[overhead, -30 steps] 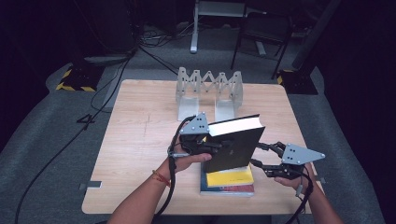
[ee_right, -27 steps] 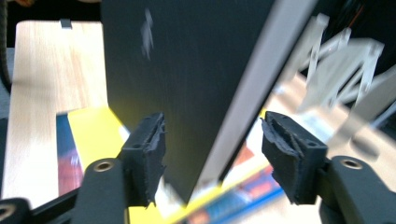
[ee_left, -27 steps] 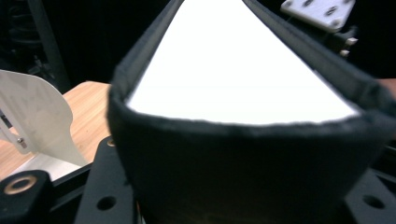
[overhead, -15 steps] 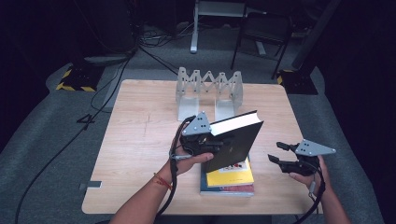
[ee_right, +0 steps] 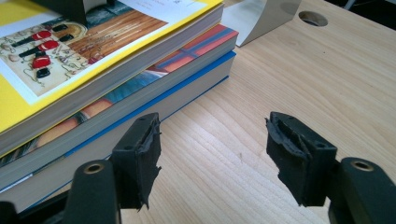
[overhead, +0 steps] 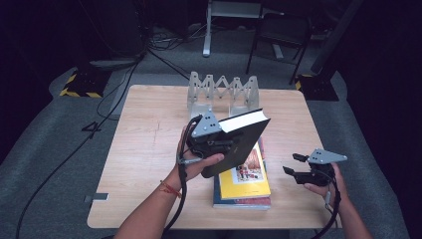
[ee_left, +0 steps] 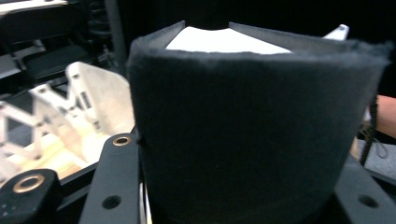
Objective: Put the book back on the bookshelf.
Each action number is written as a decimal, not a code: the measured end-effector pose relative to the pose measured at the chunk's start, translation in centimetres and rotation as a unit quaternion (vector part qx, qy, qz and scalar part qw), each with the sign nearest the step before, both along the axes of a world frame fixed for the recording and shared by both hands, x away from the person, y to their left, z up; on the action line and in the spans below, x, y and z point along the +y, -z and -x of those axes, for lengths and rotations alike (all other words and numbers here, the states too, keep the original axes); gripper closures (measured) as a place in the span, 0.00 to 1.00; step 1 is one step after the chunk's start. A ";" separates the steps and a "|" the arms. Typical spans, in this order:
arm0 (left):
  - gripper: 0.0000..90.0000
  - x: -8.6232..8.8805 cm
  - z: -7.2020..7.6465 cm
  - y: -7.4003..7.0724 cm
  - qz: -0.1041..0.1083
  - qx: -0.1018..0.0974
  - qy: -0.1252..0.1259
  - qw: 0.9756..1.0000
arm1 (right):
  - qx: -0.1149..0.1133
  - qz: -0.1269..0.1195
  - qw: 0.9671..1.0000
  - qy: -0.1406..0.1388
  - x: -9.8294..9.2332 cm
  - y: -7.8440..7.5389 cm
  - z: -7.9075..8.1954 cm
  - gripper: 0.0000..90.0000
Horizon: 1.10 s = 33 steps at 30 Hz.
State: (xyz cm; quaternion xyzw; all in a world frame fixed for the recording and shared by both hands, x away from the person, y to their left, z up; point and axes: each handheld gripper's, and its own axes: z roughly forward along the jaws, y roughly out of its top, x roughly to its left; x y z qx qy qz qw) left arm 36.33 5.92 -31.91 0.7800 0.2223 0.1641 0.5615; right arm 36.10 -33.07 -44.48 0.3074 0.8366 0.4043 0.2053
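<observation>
Left gripper (overhead: 215, 142) clamps the black hardcover book (overhead: 239, 142) by its spine, tilted above the surface (overhead: 149, 144), at 12 o'clock of the book stack (overhead: 244, 184). Right gripper (overhead: 293, 164), jaws just widened with nothing between them, sits at 3 o'clock of the stack. The white folding book rack (overhead: 221, 92) stands at 12 o'clock, its slots unoccupied.

High view looks forward and down over the whole surface (overhead: 149, 149). Each tool view rides close behind its jaws; the right one shares the book stack (ee_right: 93, 70) just beside its tool (ee_right: 212, 154).
</observation>
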 end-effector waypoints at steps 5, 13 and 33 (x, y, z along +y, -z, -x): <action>0.58 2.2 -0.4 -0.4 0.001 -0.001 -0.031 1.000 | 0.004 0.005 1.000 0.001 0.1 0.2 -0.1 0.40; 0.58 5.3 -0.9 -0.8 0.001 -0.004 -0.089 0.996 | 0.007 0.010 1.000 0.002 0.3 0.4 -0.2 0.39; 0.58 7.9 -5.4 1.1 -0.012 0.007 -0.234 0.972 | 0.014 0.029 0.999 0.002 0.6 0.9 -0.3 0.39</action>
